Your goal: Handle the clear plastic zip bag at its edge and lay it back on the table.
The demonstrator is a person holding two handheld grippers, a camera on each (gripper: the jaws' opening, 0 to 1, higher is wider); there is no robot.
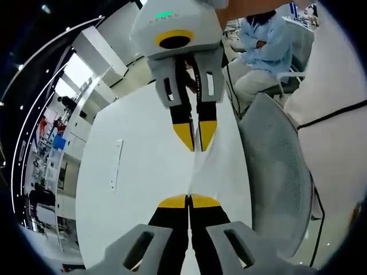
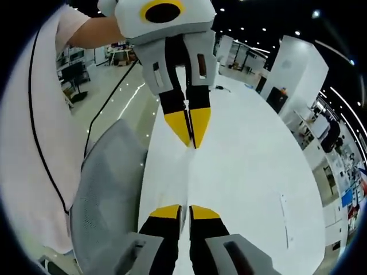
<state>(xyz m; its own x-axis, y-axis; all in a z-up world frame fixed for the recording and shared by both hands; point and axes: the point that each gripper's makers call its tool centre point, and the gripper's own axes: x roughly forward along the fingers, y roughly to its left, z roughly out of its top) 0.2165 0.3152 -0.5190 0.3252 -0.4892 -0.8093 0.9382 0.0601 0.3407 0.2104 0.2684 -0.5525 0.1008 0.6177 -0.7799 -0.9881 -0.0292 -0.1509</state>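
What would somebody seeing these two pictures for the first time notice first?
The two yellow-tipped grippers facing each other: in the left gripper view, the left gripper rises from the bottom and the right gripper comes from the top, both shut on the clear plastic zip bag stretched between them over the white table. A grey mesh chair stands beside the table.
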